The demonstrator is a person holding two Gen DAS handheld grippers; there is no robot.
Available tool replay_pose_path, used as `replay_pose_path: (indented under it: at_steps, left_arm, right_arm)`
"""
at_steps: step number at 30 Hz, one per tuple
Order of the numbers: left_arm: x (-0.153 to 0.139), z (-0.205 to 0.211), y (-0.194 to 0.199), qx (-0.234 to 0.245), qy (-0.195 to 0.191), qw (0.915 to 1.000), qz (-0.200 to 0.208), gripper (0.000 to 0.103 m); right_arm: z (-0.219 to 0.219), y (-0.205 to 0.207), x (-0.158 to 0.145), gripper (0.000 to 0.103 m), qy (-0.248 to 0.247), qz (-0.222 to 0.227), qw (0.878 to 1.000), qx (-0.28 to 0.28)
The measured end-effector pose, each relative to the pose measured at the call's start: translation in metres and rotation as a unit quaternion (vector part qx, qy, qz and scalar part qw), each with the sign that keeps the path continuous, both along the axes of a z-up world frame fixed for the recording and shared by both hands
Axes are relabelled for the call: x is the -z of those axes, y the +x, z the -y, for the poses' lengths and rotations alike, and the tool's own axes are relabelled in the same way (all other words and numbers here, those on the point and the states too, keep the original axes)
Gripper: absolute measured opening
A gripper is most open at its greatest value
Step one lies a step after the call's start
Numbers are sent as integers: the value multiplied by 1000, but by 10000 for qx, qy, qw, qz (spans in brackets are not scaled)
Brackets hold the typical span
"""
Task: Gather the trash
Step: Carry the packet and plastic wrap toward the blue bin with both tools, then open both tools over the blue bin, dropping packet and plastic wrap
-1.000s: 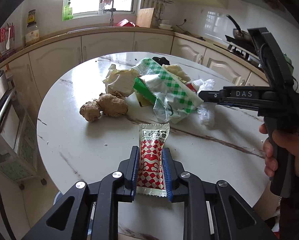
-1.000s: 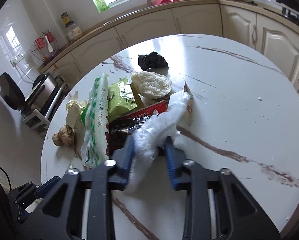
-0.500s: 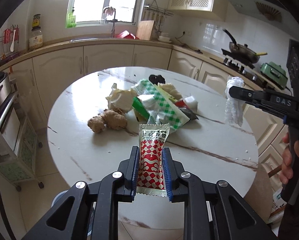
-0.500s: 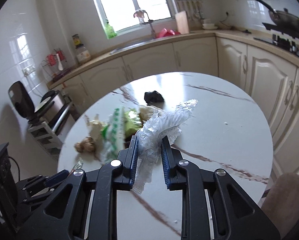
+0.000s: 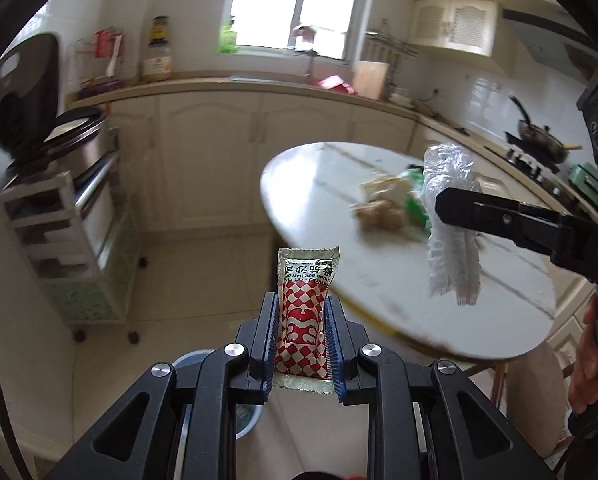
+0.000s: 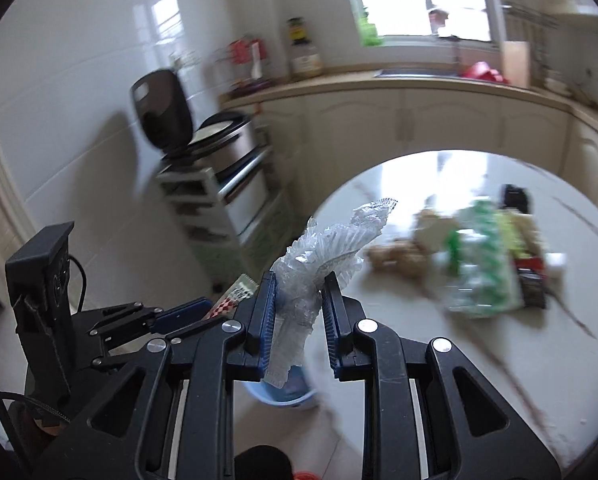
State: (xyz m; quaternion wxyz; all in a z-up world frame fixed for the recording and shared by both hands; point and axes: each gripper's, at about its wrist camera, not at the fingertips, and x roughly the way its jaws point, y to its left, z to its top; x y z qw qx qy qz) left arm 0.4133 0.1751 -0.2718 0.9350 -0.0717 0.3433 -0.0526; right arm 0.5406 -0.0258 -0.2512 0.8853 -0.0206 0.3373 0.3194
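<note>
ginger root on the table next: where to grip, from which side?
Take the ginger root across its knobbly middle, claw coming down from above on the open, window-facing side. The wrappers crowd its other flank. Both claws are full now, and blur hides finer shape.

Trash pile [image 5: 395,204] on table [image 5: 323,184] smeared by motion blur at 2 o'clock, items unreadable. Bucket [image 5: 243,416] mostly hidden behind left gripper [image 5: 303,342] at 6 o'clock. Right view: bucket [image 6: 287,394] partly hidden behind wrapper [image 6: 319,264]; sachet [image 6: 235,298] mostly covered at 9 o'clock.
</note>
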Motion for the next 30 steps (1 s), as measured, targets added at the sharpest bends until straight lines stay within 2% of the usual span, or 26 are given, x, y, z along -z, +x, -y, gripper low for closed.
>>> replay_pose_path:
  at_steps: [6, 10, 15, 21, 23, 25, 28, 30]
  left_arm:
    - [36, -66, -29, -588, -33, 9973, -445, 19]
    - [68, -94, -31, -789, -181, 9932, -834, 19]
    - [106, -111, -11, -788, -325, 9887, -1236, 20]
    - [137, -107, 35, -685, -391, 9833, -1638, 23]
    - [142, -104, 47, -738, -416, 9817, -1707, 33]
    - [143, -106, 61, -799, -361, 9799, -1791, 58]
    - [145, -106, 71, -1068, -81, 9775, -1820, 66]
    - [144, -105, 68, -1292, 57, 9738, -1870, 68]
  right_arm:
    - [-102, -5, 43, 21, -359, -168, 9950, -918]
    - [-155, -5, 79, 21, -752, -249, 9880, -1322]
    - [-187, 8, 123, 21, -1280, -274, 9792, -1549]
    - [-202, 46, 171, 21, -1573, -691, 9743, -1458]
    - [-197, 55, 180, 21, -1611, -776, 9738, -1405]
    - [-197, 66, 189, 21, -1609, -891, 9732, -1379]
    - [-200, 81, 202, 22, -1605, -1008, 9720, -1387]
    - [-200, 86, 210, 22, -1614, -1050, 9713, -1394]
